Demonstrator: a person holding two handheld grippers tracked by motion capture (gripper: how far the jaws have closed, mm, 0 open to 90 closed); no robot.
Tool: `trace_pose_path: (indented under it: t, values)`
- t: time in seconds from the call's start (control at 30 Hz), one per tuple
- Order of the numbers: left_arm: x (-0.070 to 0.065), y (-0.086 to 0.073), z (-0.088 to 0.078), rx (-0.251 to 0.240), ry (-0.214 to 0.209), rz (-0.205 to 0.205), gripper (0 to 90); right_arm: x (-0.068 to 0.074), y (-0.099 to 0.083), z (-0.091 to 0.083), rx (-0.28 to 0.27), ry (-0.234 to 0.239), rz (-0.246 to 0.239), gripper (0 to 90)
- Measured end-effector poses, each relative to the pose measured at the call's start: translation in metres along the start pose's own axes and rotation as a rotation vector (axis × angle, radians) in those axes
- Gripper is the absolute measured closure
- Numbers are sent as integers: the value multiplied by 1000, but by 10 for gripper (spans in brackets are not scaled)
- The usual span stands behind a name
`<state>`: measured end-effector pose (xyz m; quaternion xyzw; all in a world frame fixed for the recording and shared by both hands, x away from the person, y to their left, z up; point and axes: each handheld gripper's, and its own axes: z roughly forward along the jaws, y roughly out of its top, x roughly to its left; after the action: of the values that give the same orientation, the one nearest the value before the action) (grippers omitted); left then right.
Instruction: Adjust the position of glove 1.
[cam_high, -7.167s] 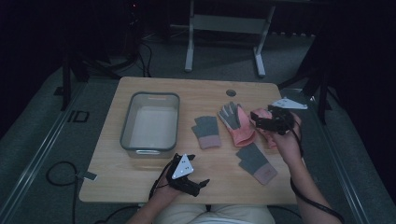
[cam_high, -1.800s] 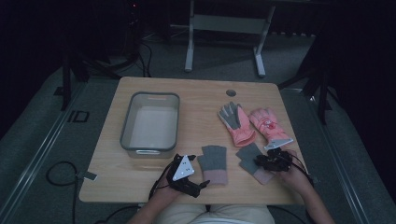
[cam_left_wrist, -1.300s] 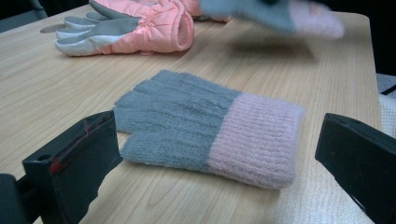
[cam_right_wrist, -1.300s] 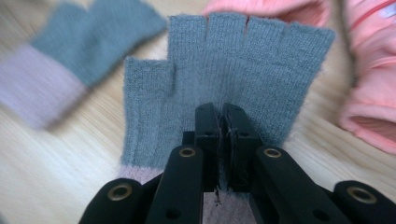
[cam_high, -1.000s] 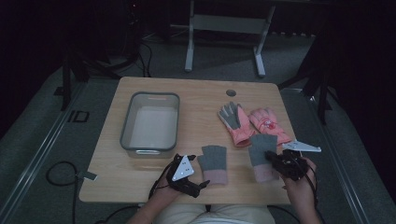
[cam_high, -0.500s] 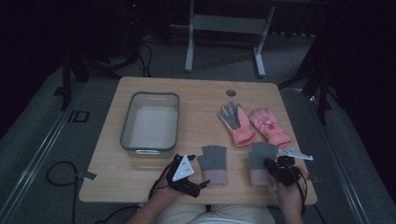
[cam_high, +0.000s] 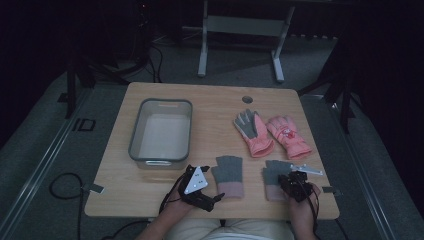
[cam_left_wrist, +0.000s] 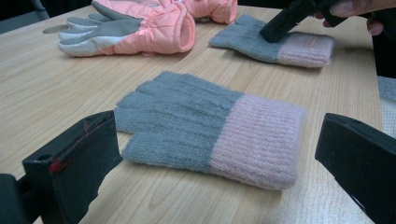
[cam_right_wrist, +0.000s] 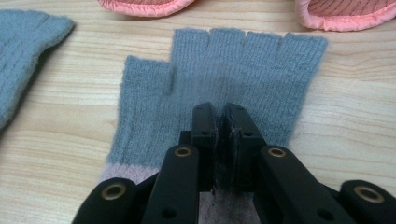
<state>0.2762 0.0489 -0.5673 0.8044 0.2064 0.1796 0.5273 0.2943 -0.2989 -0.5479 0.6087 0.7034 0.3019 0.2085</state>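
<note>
Two grey knit gloves with pink cuffs lie side by side near the table's front edge. My right gripper (cam_high: 292, 181) (cam_right_wrist: 223, 114) points down onto the right grey glove (cam_high: 272, 172) (cam_right_wrist: 224, 70), which lies flat, fingers away from me. Its jaws stand almost together, pinching a thin bit of knit, and have just been opening slightly. My left gripper (cam_high: 216, 198) (cam_left_wrist: 219, 158) rests on the table, jaws wide open, facing the left grey glove (cam_high: 228, 175) (cam_left_wrist: 210, 126) without touching it. The right gripper's tip (cam_left_wrist: 285, 25) also appears in the left gripper view, on the farther glove (cam_left_wrist: 299, 49).
Two pink padded gloves (cam_high: 255, 132) (cam_high: 289, 136) lie behind the grey ones at the right. A clear empty bin (cam_high: 132, 135) stands at the left middle. A round hole (cam_high: 247, 99) sits near the table's far edge.
The right gripper has sunk toward the table with the grey glove, which now lies flat beside the other one. The left gripper has stayed put.
</note>
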Motion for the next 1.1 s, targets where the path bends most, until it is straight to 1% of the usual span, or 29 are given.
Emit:
trace_pose_path:
  t: [0.07, 0.13, 0.2, 0.23, 0.27, 0.33, 0.37, 0.43, 0.53, 0.57, 0.6, 0.63, 0.67, 0.73, 0.8, 0.87, 0.97, 1.03, 1.1]
  values:
    - [0, 0, 0, 0, 1, 2, 0, -1, 1, 1, 1, 3, -2, 810]
    - [0, 0, 0, 1, 1, 2, 0, -2, 2, 0, 2, 3, -2, 778]
    - [0, 0, 0, 0, 1, 1, 0, -3, 5, -4, -5, 6, -25, 753]
    - [0, 0, 0, 0, 0, 2, 0, -6, 6, -7, -14, 18, -25, 750]
    - [0, 0, 0, 0, 0, 2, 0, -8, 8, -9, -27, 44, -38, 739]
    - [0, 0, 0, 0, -1, 2, 0, -13, 11, -11, -31, 76, -107, 696]
    - [0, 0, 0, -1, -1, 1, 0, -16, 13, -11, -20, 107, -140, 676]
    - [0, 0, 0, 0, -1, 2, 0, -20, 16, -12, -17, 137, -212, 675]
    - [0, 0, 0, 0, 0, 3, 0, -25, 22, -15, -7, 228, -336, 665]
    - [0, 0, 0, -1, 0, 2, 0, -26, 24, -15, 7, 241, -384, 665]
    - [0, 0, 0, -1, -1, 2, 0, -27, 25, -15, 25, 248, -443, 661]
    - [0, 0, 0, -1, -1, 2, 0, -29, 26, -14, 38, 247, -472, 654]
    - [0, 0, 0, -1, -1, 3, 0, -31, 27, -14, 53, 254, -484, 653]
    - [0, 0, 0, -2, 0, 1, 0, -33, 28, -13, 67, 260, -483, 642]
    - [0, 0, 0, -2, 2, 0, 0, -33, 27, -12, 61, 271, -468, 613]
    - [0, 0, 0, 0, 3, 4, 0, -33, 26, -10, 58, 265, -460, 597]
    - [-1, 0, 0, -2, 5, 6, 0, -33, 23, -6, 61, 263, -429, 586]
    - [-1, 0, 0, -2, 5, 6, 0, -33, 22, -3, 64, 260, -419, 582]
    - [-1, 0, 0, -2, 4, 6, 0, -33, 20, 0, 70, 257, -420, 571]
